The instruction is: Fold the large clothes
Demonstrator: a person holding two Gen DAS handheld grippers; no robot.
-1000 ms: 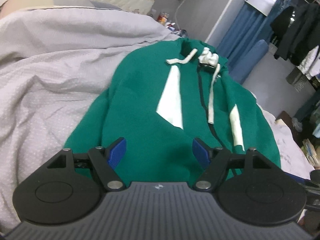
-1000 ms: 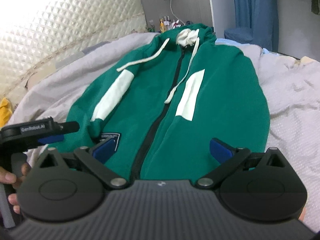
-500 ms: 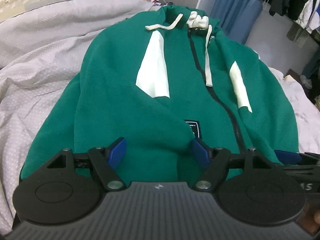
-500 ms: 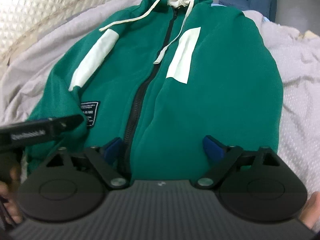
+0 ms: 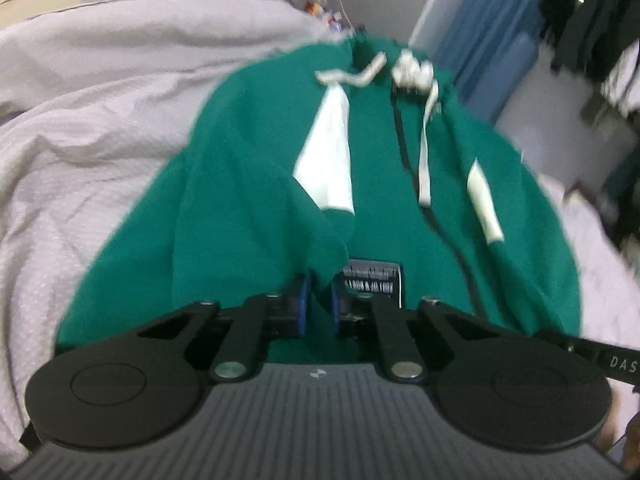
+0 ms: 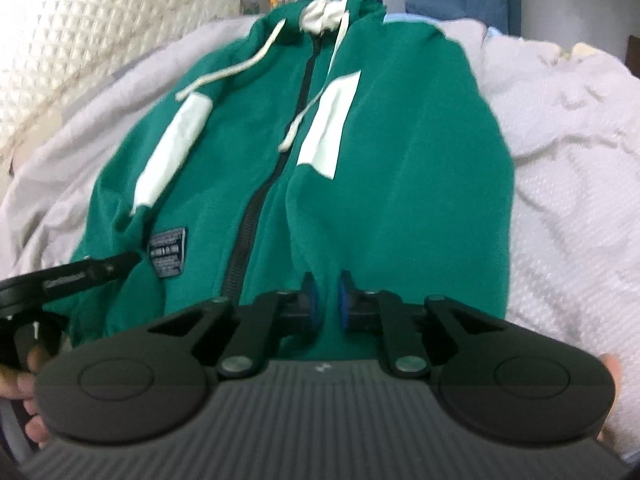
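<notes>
One green zip-up hoodie [image 5: 248, 200] lies spread face up on a bed's pale quilt [image 5: 80, 152], filling the centre of both views. Two white drawstrings and two white chest panels show. The left gripper [image 5: 319, 305] and right gripper [image 6: 328, 304], jaws having just closed, each pinch green hem fabric at bottom centre.

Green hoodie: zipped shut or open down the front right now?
Zipped shut as far as shows: on the green hoodie the dark zipper runs unbroken from collar toward hem, panels meeting. The hem end is hidden behind the gripper.
</notes>
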